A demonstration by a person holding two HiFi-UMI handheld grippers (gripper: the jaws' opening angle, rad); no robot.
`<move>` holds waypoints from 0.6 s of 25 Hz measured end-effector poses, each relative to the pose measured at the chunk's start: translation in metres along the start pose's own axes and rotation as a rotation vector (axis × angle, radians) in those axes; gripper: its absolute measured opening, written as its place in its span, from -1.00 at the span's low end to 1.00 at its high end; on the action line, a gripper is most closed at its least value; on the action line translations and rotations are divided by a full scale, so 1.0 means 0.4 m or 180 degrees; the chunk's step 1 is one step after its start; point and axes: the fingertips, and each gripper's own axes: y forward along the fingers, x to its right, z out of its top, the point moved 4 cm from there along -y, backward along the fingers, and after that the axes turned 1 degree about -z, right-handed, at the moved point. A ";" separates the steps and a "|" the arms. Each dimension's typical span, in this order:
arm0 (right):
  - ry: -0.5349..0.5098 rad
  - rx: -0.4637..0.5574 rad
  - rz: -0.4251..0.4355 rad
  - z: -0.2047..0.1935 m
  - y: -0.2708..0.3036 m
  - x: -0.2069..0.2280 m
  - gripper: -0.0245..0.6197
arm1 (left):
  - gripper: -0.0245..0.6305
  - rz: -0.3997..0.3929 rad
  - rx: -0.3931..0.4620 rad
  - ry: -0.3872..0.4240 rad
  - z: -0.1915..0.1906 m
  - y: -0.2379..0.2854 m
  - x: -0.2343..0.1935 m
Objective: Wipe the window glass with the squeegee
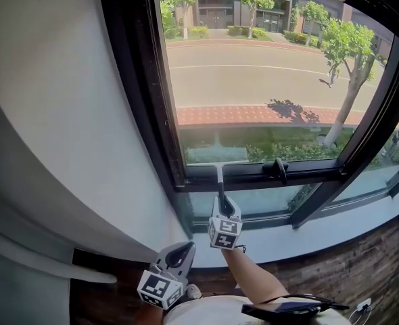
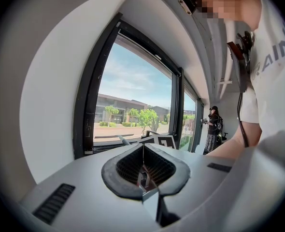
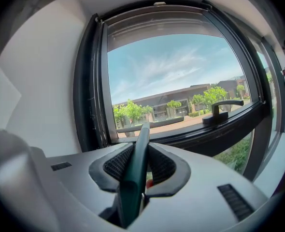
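At a black-framed window, the right claw is clamped tight around the dark green handle of the squeegee. The squeegee's blade lies along the bottom edge of the window glass, just left of the window handle. The left claw hangs lower and nearer, off to the left by the white wall, its jaws pressed together with nothing between them. Beyond the pane lie a sunlit road and trees. A second person stands far along the row of windows.
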 end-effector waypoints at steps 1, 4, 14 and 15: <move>0.0018 -0.0045 -0.0020 -0.014 0.003 0.006 -0.61 | -0.87 0.0002 -0.0010 -0.0003 -0.002 0.000 -0.001; -0.0008 -0.0084 -0.0015 -0.037 0.000 0.015 -0.61 | -0.87 0.0006 -0.0035 -0.0014 -0.008 0.000 -0.002; -0.0276 0.0125 0.0368 0.026 -0.100 0.016 -0.61 | -0.87 -0.0066 -0.0015 -0.0041 -0.017 0.008 0.004; -0.0336 0.0175 0.0425 0.047 -0.121 0.017 -0.61 | -0.87 -0.0082 -0.0012 -0.0045 -0.018 0.009 0.003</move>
